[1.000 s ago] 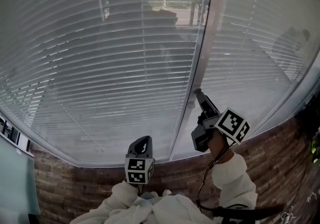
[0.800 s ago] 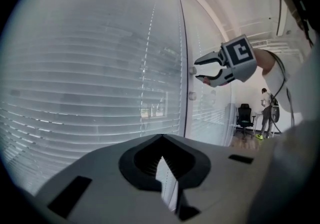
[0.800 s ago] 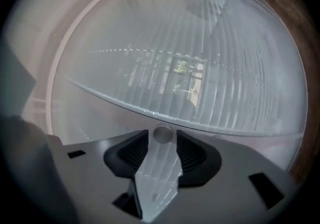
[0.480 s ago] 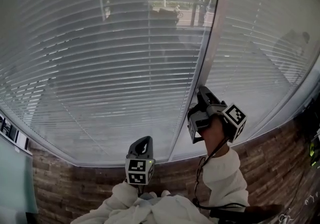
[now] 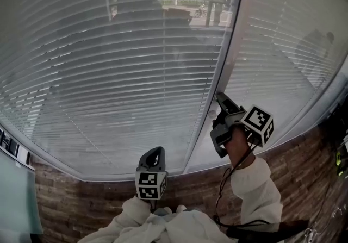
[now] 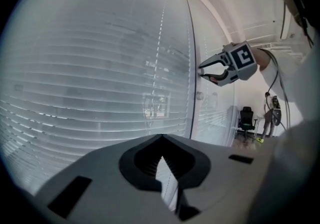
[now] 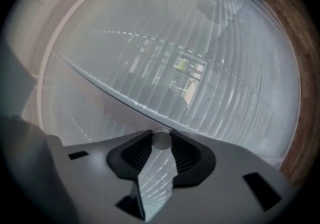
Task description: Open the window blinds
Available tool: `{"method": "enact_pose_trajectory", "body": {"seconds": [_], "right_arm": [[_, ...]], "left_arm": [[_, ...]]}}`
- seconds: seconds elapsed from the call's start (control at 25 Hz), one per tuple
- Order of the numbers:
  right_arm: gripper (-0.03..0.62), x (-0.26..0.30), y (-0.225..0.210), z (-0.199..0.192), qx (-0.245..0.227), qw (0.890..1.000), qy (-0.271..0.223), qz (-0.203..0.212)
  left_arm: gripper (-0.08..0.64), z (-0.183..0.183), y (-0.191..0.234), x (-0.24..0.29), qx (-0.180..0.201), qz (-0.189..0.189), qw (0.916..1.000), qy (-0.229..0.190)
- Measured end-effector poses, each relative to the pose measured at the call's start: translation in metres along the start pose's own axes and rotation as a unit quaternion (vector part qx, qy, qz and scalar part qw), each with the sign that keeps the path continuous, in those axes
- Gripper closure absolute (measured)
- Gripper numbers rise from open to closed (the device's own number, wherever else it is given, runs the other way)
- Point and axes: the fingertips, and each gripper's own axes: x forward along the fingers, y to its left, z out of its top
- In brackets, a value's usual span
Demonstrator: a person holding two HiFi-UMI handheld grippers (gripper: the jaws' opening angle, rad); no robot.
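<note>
**Item: window blinds** [image 5: 109, 73]. Thin horizontal slats, pale grey-white and slightly glossy, in even rows. They hang behind smooth glass on both sides of the mullion [image 5: 229, 57]. The slats lie nearly flat against the light, and a street and trees show only dimly through them high up, just left of the mullion.

**Mullion.** A pale, narrow, straight post with a matt finish, standing between the two panes.

**Knob** [image 7: 161, 140]. Small, round, light grey and smooth-faced, set on the mullion low down.

**Right gripper** [image 6: 201, 70]. Grey moulded plastic with dark ribbed pads. It is held about level at the mullion, with its tips on the knob. The jaws are closing, the knob sits between them, and a pad lies against each of its two sides. A cube with black-and-white square markers [image 5: 260, 124] sits at its rear.

**Left gripper** [image 6: 162, 138]. Same make and same ribbed dark pads. It is held low and left of the mullion, well apart from the glass. The tips are together, with nothing between them.

**Sleeves** [image 5: 255, 193]. White, soft, creased cloth, below the mullion's foot. A thin dark cable [image 5: 222, 198] hangs beside the right one.

**Wall** [image 5: 81, 204]. A rough brown brick pattern in narrow courses, running under the window frame on both sides of the mullion.

**Office chair** [image 6: 246, 118]. Black, standing far off to the right of the mullion.
</note>
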Motion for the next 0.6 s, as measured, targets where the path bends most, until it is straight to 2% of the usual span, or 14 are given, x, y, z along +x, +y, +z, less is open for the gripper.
{"method": "enact_pose_trajectory", "body": {"seconds": [0.16, 0.24, 0.6], "right_arm": [[0.465, 0.0006, 0.0050, -0.0015, -0.105, 0.994, 0.028, -0.016], [0.463, 0.0009, 0.0064, -0.0021, -0.138, 0.990, 0.034, -0.020], [0.465, 0.0004, 0.0079, -0.0035, -0.191, 0.981, 0.039, -0.021]], "left_arm": [[0.561, -0.0013, -0.0050, 0.0023, 0.003, -0.010, 0.9999, 0.003], [0.561, 0.0000, -0.0055, 0.0043, 0.005, -0.012, 0.9999, 0.002], [0.561, 0.0012, -0.0088, 0.0037, 0.006, -0.015, 0.9999, 0.001]]}}
